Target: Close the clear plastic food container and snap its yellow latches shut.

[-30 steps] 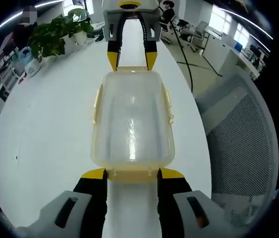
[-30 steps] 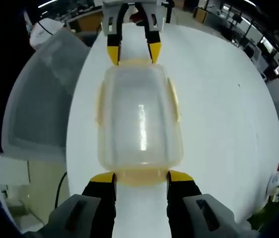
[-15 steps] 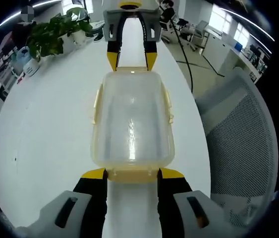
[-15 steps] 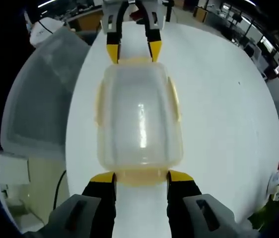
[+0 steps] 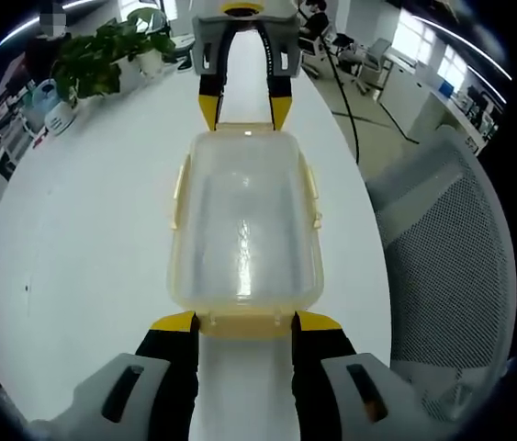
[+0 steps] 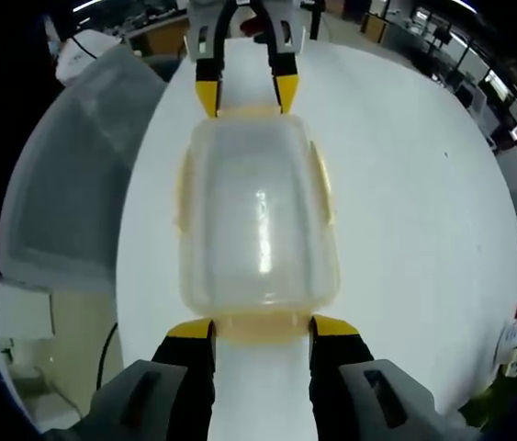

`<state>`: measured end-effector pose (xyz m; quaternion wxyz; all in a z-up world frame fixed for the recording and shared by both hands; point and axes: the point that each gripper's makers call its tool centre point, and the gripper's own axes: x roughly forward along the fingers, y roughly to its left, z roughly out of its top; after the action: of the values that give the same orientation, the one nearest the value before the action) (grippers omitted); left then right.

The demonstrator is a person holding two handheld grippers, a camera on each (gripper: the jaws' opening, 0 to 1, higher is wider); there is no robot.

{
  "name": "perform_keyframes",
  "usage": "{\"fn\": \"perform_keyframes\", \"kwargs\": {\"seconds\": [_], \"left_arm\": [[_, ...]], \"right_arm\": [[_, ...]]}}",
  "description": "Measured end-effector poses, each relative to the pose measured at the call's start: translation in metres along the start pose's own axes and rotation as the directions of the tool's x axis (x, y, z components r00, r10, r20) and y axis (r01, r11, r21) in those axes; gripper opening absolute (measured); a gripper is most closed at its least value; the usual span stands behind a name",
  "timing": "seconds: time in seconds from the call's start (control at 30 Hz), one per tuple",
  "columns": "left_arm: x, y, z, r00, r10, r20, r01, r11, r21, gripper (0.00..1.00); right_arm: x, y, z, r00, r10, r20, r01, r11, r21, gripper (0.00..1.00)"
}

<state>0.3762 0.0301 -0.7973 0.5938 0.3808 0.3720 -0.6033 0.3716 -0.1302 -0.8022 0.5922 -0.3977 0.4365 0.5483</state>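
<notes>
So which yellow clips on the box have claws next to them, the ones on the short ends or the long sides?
The short-end latches. Each claw, left claw and right claw, straddles one end of the container; the long-side latches have nothing beside them.

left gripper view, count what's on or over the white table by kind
clear plastic food container: 1
hand-held gripper: 2, left and right
potted plant: 1
total: 4
</notes>
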Motion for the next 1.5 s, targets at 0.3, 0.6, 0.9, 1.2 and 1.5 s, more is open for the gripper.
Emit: {"fn": "perform_keyframes", "kwargs": {"seconds": [0.3,0.6,0.9,1.2,1.5], "left_arm": [[0.0020,-0.0009,-0.0018,1.000,-0.004,0.017,0.005,1.000,-0.017,0.39],[0.0024,-0.0010,-0.0015,1.000,-0.003,0.012,0.003,1.000,-0.008,0.39],[0.0029,-0.0006,-0.0014,1.000,-0.002,0.011,0.002,1.000,-0.003,0.40],[0.0018,0.0013,-0.0017,1.000,0.007,0.006,-0.007,1.000,0.024,0.41],[-0.0061,0.0011,-0.0023,1.000,0.006,0.014,-0.006,1.000,-0.004,0.44]], "right_arm": [[0.0016,-0.0008,-0.0004,1.000,0.005,0.005,-0.005,1.000,-0.002,0.38],[0.0029,-0.0002,-0.0008,1.000,0.013,0.004,-0.013,1.000,-0.003,0.38],[0.0034,-0.0002,-0.0014,1.000,0.014,0.004,-0.014,1.000,0.001,0.38],[0.0023,0.0013,-0.0008,1.000,0.023,0.003,-0.023,1.000,0.019,0.39],[0.0001,0.0006,0.0016,1.000,0.020,0.020,-0.021,0.998,0.054,0.47]]}}
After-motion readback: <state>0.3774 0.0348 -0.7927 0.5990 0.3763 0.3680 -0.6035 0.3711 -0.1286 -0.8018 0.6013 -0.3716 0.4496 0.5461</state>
